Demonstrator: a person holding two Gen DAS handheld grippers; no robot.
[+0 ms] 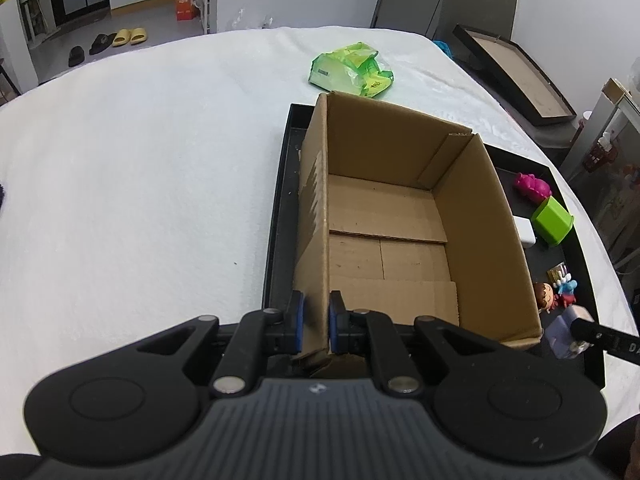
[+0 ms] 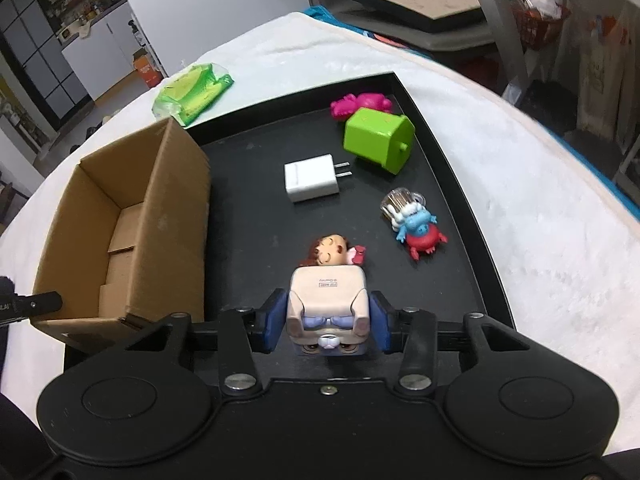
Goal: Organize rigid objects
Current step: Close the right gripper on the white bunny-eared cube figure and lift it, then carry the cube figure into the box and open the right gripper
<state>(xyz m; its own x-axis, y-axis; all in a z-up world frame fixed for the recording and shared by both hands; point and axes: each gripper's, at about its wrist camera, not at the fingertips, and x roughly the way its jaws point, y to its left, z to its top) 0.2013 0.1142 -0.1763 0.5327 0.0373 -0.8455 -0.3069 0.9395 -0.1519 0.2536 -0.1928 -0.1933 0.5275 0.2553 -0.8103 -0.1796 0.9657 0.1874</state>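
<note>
left wrist view, lower centre: left gripper (image 1: pixel 316 320) clamped on near-left wall of open cardboard box (image 1: pixel 384 216), blue pads pressing either side of wall edge. box empty inside, standing on left part of black tray (image 1: pixel 280 216), tray on white cloth (image 1: pixel 140 180). green plastic packet (image 1: pixel 352 68) on cloth just beyond box, upper centre. at right of frame, on tray beside box: pink toy (image 1: pixel 532 186), green cube container (image 1: pixel 554 220), corner of white charger (image 1: pixel 525 232), small figurines lower right.

right wrist view, lower centre: right gripper (image 2: pixel 327 320) closed on beige block figure (image 2: pixel 327 300), pads on both its sides, figure upside down w/ face toward camera. just beyond it, doll w/ brown hair (image 2: pixel 330 252) lying on tray (image 2: pixel 248 208). white charger (image 2: pixel 312 178) mid-frame, prongs pointing right. green cube container (image 2: pixel 378 140) on its side upper right, pink toy (image 2: pixel 360 104) touching behind it. blue-and-red crab toy (image 2: pixel 420 232) right of centre, against a clear jar of sticks (image 2: pixel 400 200). cardboard box (image 2: pixel 160 220) at left, open top. tip of left gripper (image 2: pixel 32 304) at box's near corner, far left.
</note>
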